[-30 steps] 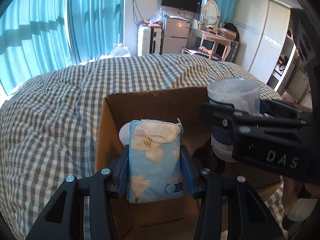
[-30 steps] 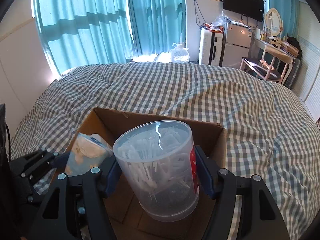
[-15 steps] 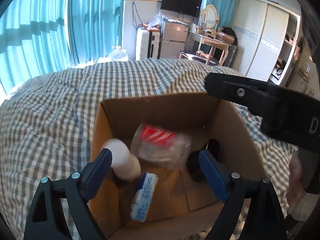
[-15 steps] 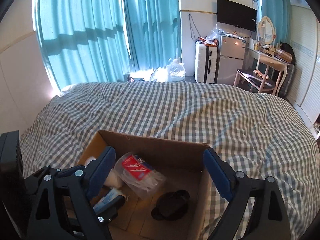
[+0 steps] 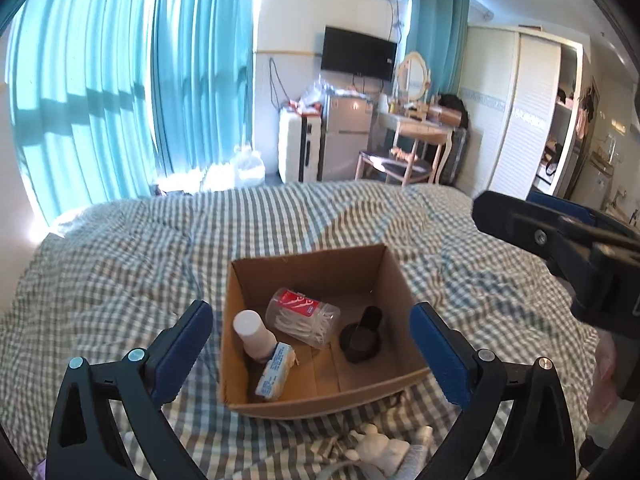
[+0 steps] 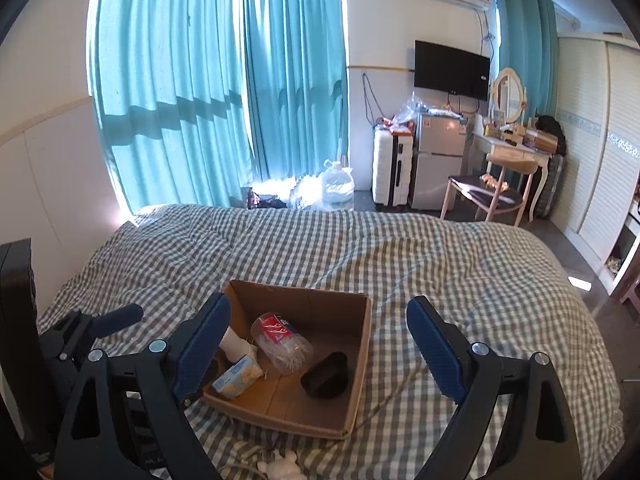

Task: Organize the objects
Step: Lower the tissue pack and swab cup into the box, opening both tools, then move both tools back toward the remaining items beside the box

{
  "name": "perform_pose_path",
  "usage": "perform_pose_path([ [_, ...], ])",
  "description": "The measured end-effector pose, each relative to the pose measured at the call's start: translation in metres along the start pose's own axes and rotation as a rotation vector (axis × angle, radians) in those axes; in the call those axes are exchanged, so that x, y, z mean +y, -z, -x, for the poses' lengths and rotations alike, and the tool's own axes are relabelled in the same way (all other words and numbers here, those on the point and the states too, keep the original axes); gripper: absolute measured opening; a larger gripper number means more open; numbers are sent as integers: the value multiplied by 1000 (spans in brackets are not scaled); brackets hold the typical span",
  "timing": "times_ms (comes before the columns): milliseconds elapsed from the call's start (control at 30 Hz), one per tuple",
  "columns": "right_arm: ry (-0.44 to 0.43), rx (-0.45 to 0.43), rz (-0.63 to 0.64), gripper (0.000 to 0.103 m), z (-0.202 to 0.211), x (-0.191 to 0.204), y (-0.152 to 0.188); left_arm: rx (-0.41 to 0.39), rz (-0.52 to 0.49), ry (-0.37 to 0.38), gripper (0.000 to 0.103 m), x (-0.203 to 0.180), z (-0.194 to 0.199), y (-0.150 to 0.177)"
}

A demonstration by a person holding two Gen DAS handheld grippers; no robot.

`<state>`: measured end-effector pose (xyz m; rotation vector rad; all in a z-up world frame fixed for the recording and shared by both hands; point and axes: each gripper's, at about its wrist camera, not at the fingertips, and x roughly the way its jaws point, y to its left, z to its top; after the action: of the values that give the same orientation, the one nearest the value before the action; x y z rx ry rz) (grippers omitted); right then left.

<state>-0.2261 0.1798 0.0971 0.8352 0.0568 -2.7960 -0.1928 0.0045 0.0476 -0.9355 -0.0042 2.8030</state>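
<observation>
1. Brown cardboard box (image 5: 320,394) sits open on the bed, holding a clear tub of cotton swabs (image 5: 303,317) lying on its side, a white-capped bottle (image 5: 253,334), a blue tissue pack (image 5: 274,375) leaning by the bottle, and a black round object (image 5: 362,340) toward the right wall.
2. Grey-and-white checked quilt (image 6: 400,256) covers the bed under the box; a small white figurine (image 5: 376,450) and a tube lie on it just before the box's near wall.
3. Beyond the bed are teal curtains (image 6: 200,80), a wall-mounted television (image 6: 451,65), a small fridge (image 6: 438,160) beside a white suitcase, and a dressing table with an oval mirror and a chair.
4. The left gripper (image 5: 312,352) hangs above the box's near edge; its jaws are opening, nothing between the blue pads, the box's contents showing in the gap below.
5. The right gripper (image 6: 318,346) hovers over the same box, jaws spread wide and empty, beside the left one.
</observation>
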Motion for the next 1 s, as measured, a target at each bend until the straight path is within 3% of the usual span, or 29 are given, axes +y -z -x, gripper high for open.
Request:
perform_pose_path([
  [267,8,-56,33,90,76,19,8,-65,-10,-37,102,-11,66,10],
  [533,11,-71,56,90,119,25,41,-88,24,-60,102,-9,99,28],
  [767,13,-53,74,90,120,28,73,-86,42,-75,102,-5,107,57],
  [1000,6,30,68,90,84,24,127,6,77,-59,102,4,75,106],
])
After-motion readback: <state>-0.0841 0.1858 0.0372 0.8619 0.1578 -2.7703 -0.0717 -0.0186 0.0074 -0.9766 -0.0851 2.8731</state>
